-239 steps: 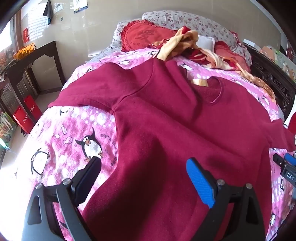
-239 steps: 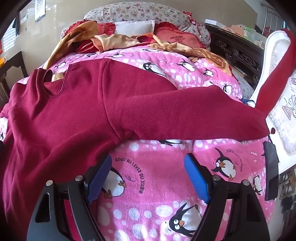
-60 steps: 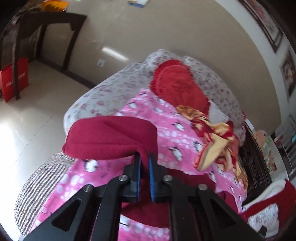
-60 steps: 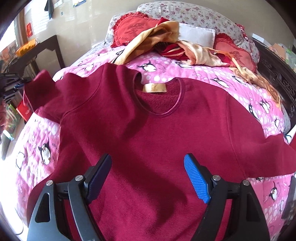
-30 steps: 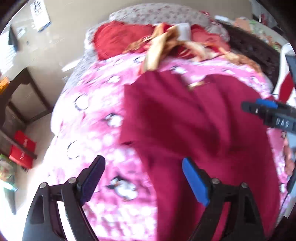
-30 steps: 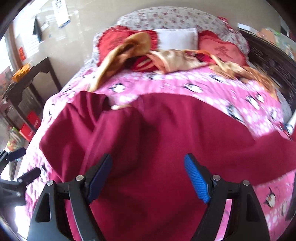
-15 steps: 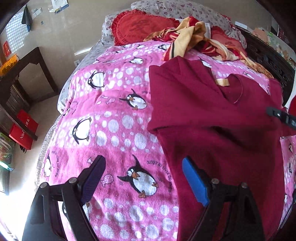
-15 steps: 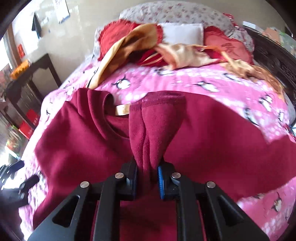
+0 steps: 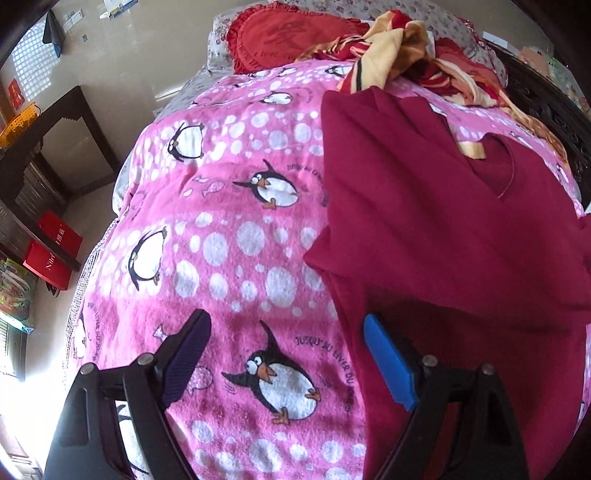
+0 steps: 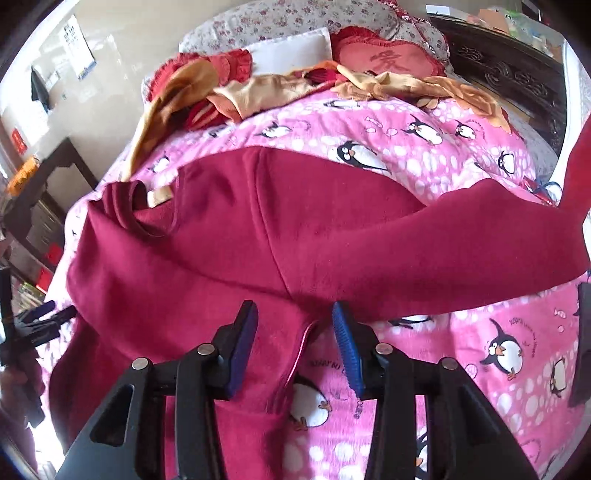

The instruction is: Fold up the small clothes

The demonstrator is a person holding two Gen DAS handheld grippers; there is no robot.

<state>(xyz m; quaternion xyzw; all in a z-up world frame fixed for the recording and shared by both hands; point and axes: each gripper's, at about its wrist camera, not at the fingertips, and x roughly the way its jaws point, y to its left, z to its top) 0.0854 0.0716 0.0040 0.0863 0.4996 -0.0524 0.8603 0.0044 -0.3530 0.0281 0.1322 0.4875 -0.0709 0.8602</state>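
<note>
A dark red sweater (image 9: 436, 236) lies on the pink penguin blanket (image 9: 229, 236), neck toward the pillows. One sleeve is folded across its chest. The other sleeve (image 10: 480, 236) stretches out to the right over the blanket. My left gripper (image 9: 284, 354) is open and empty, above the blanket at the sweater's left side edge. My right gripper (image 10: 293, 339) is open and empty, its jaws standing either side of the sweater's right side edge below the armpit. The left gripper also shows at the left edge of the right wrist view (image 10: 40, 317).
Red cushions (image 9: 291, 33), a white pillow (image 10: 291, 51) and loose red and tan clothes (image 10: 258, 88) lie at the head of the bed. A dark carved frame (image 10: 509, 74) runs along the right side. A dark table (image 9: 48, 144) and red bags (image 9: 51, 247) stand on the left floor.
My right gripper has let go of the folded sleeve, opened and moved right to the sweater's side edge. My left gripper stays open and has moved a little closer to the blanket.
</note>
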